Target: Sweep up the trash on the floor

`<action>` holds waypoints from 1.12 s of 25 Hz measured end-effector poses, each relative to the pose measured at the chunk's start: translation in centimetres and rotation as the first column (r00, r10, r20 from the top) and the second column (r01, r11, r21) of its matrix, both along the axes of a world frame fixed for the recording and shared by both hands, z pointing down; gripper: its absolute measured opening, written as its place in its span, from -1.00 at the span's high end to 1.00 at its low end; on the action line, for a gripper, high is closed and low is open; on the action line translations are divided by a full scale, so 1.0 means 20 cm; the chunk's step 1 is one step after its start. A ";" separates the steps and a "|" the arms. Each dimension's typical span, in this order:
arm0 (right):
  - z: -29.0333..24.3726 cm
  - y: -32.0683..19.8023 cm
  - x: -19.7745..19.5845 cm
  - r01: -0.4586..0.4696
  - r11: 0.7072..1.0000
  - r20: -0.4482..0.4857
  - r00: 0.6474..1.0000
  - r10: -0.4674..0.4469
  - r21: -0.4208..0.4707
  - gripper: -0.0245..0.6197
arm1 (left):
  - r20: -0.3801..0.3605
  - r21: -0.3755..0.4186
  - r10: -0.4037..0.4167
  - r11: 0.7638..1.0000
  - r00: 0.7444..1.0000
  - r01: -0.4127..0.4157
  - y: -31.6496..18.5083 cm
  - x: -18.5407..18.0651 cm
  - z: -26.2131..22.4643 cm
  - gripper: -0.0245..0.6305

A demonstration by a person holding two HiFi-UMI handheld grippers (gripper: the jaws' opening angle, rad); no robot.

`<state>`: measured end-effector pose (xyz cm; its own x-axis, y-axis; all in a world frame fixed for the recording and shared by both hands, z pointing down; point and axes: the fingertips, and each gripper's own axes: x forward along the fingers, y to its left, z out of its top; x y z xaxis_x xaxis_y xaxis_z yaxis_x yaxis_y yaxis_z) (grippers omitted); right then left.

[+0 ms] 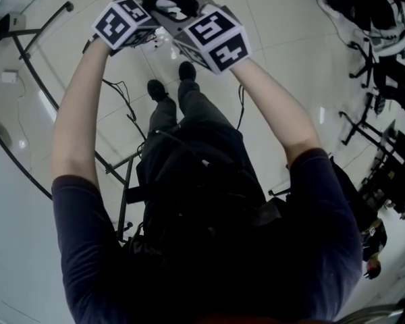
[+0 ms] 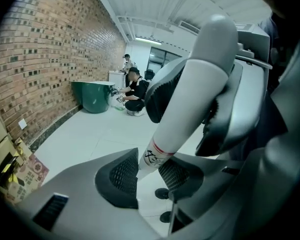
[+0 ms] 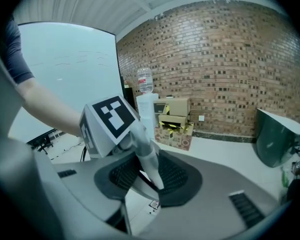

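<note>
handle (image 2: pixel 190 99): lower part hidden past the jaws, lower centre; smooth white round-tipped tube, red band, clamped between ribbed dark pads (image 2: pixel 121 176) of left gripper (image 2: pixel 149 176) and right gripper (image 3: pixel 151 179).

A smooth, round white handle (image 2: pixel 190 94), ringed red above a black mark, is held slanting up to the right.

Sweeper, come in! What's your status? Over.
Left gripper and right gripper shut on the white handle. Shoes directly below. No clear trash in view.
</note>
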<state>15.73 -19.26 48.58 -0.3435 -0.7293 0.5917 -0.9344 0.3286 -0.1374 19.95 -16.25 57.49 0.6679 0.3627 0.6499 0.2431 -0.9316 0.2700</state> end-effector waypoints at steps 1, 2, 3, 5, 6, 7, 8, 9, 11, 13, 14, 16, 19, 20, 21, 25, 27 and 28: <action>0.00 0.00 0.00 0.006 1.000 -0.009 1.000 -0.006 0.003 0.51 | -0.002 -0.006 0.000 1.000 1.000 0.000 0.00 0.00 0.00 0.57; 0.00 0.00 -0.01 0.012 1.000 -0.016 1.000 -0.012 0.008 0.52 | -0.006 -0.006 0.001 1.000 1.000 -0.002 0.00 -0.01 0.00 0.57; 0.00 -0.01 -0.01 0.019 1.000 -0.019 1.000 -0.018 0.015 0.52 | -0.012 0.003 0.005 1.000 1.000 -0.005 0.00 -0.01 -0.01 0.57; -0.01 -0.02 -0.01 0.040 0.998 -0.023 0.999 -0.039 0.040 0.53 | -0.027 0.045 0.016 0.999 0.999 -0.015 -0.01 0.00 -0.01 0.60; -0.02 -0.02 0.00 0.055 0.997 -0.029 0.998 -0.053 0.055 0.53 | -0.036 0.071 0.022 0.997 0.999 -0.019 -0.02 0.00 -0.02 0.62; -0.03 -0.03 0.00 0.071 0.995 -0.037 0.997 -0.069 0.069 0.54 | -0.043 0.093 0.025 0.995 0.999 -0.021 -0.02 0.01 -0.03 0.63; -0.03 -0.03 0.00 0.087 0.993 -0.046 0.995 -0.084 0.080 0.54 | -0.049 0.108 0.027 0.994 0.998 -0.021 -0.03 0.02 -0.03 0.63; -0.04 -0.03 0.00 0.100 0.991 -0.054 0.994 -0.095 0.087 0.55 | -0.052 0.116 0.027 0.993 0.998 -0.021 -0.03 0.02 -0.04 0.63; -0.04 -0.04 -0.01 0.114 0.989 -0.061 0.992 -0.108 0.095 0.55 | -0.055 0.125 0.030 0.992 0.998 -0.023 -0.04 0.01 -0.04 0.63; -0.06 -0.04 -0.02 0.122 0.986 -0.061 0.991 -0.116 0.110 0.55 | -0.062 0.138 0.035 0.990 0.997 -0.026 -0.05 0.00 -0.06 0.64; -0.07 -0.05 -0.01 0.127 0.984 -0.059 0.991 -0.121 0.122 0.55 | -0.071 0.145 0.035 0.989 0.997 -0.024 -0.05 0.00 -0.07 0.64; -0.10 -0.06 0.00 0.142 0.979 -0.055 0.989 -0.135 0.146 0.56 | -0.095 0.159 0.024 0.987 0.995 -0.008 -0.07 0.01 -0.10 0.65; -0.16 -0.09 0.02 0.164 0.970 -0.058 0.986 -0.156 0.180 0.56 | -0.136 0.171 -0.001 0.985 0.991 0.024 -0.11 0.04 -0.16 0.65; -0.19 -0.11 0.03 0.169 0.967 -0.062 0.985 -0.160 0.190 0.56 | -0.147 0.175 -0.004 0.984 0.989 0.030 -0.13 0.04 -0.18 0.65; -0.21 -0.12 0.04 0.174 0.964 -0.069 0.984 -0.163 0.201 0.56 | -0.157 0.181 -0.005 0.983 0.988 0.034 -0.14 0.05 -0.20 0.65; -0.28 -0.15 0.00 0.226 0.942 -0.095 0.973 -0.209 0.247 0.56 | -0.167 0.222 0.004 0.975 0.986 0.033 -0.19 0.04 -0.28 0.65; -0.30 -0.15 -0.03 0.265 0.928 -0.107 0.964 -0.245 0.264 0.56 | -0.163 0.240 -0.007 0.970 0.987 0.047 -0.21 0.02 -0.29 0.65; -0.30 -0.15 -0.04 0.280 0.922 -0.112 0.959 -0.259 0.268 0.56 | -0.164 0.241 -0.024 0.968 0.986 0.064 -0.21 0.02 -0.29 0.65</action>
<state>14.95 -22.29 42.65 -0.5141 -0.7538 0.4093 -0.8088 0.5849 0.0611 20.32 -20.55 51.66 0.7814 0.1740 0.5993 0.2216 -0.9751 -0.0059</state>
